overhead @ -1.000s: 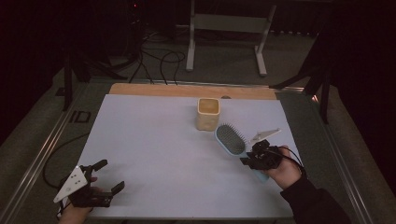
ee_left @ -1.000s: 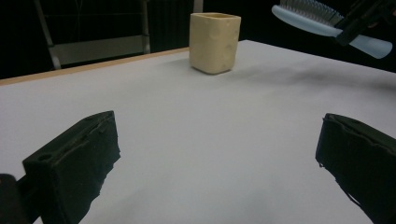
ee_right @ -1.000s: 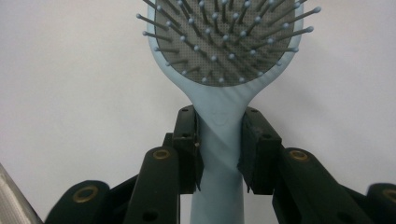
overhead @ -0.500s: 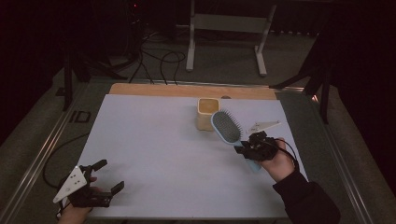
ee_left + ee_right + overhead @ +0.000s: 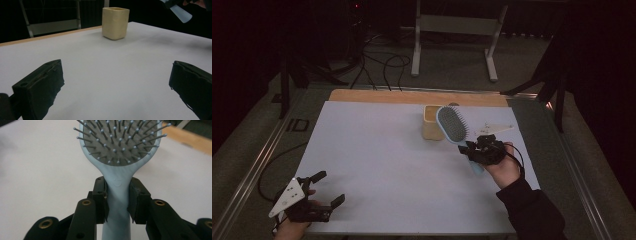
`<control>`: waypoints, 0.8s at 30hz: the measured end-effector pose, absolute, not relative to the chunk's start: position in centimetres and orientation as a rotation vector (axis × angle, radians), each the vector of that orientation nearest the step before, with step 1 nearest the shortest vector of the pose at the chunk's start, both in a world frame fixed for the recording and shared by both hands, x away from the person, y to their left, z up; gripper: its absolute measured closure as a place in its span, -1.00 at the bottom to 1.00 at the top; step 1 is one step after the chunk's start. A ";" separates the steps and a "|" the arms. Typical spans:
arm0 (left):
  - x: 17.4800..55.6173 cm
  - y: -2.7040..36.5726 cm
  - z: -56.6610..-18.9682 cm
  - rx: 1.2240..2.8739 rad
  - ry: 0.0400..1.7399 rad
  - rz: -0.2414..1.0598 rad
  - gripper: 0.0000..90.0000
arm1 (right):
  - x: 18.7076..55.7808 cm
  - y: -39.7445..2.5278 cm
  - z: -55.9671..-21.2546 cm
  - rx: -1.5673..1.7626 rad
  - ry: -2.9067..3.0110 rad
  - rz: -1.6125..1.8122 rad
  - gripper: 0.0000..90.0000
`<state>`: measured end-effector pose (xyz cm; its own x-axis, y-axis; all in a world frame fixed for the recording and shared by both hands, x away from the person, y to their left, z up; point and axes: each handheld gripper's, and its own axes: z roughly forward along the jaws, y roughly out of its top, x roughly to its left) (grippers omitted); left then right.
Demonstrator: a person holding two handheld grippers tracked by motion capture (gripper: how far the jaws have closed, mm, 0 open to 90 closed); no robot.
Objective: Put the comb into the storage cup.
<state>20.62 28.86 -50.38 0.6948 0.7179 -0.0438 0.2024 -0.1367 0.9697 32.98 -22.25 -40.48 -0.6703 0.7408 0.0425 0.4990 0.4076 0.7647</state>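
Observation:
A light blue hairbrush (image 5: 453, 126) with a grey bristle pad is held off the table, head tilted up toward a cream square cup (image 5: 432, 122). My right gripper (image 5: 472, 148) is shut on the brush's handle; in the right gripper view the handle (image 5: 117, 202) sits clamped between both jaws, bristles facing the camera. The brush head overlaps the cup's right side in the high view; I cannot tell if they touch. My left gripper (image 5: 328, 189) rests open at the table's front left, nothing between its jaws. In the left gripper view the cup (image 5: 115, 23) stands far ahead.
A white sheet (image 5: 377, 165) covers the table, with a wooden strip (image 5: 377, 96) along the far edge. Metal rails run down both sides. A metal stand (image 5: 454, 30) and cables lie on the floor behind the table.
My right gripper has lifted the hairbrush off the table and swung its head up and left toward the cup. The left gripper has stayed put.

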 end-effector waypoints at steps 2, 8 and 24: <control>20.6 28.9 -50.4 1.686 0.749 0.526 -1.00 | 33.2 -22.1 -40.3 1.072 2.351 1.162 0.57; 20.6 28.9 -50.4 1.684 0.750 0.526 -1.00 | 34.0 -21.5 -40.0 1.062 2.324 1.192 0.57; 20.6 29.0 -50.4 1.682 0.753 0.524 -1.00 | 35.7 -19.9 -39.7 1.051 2.255 1.330 0.57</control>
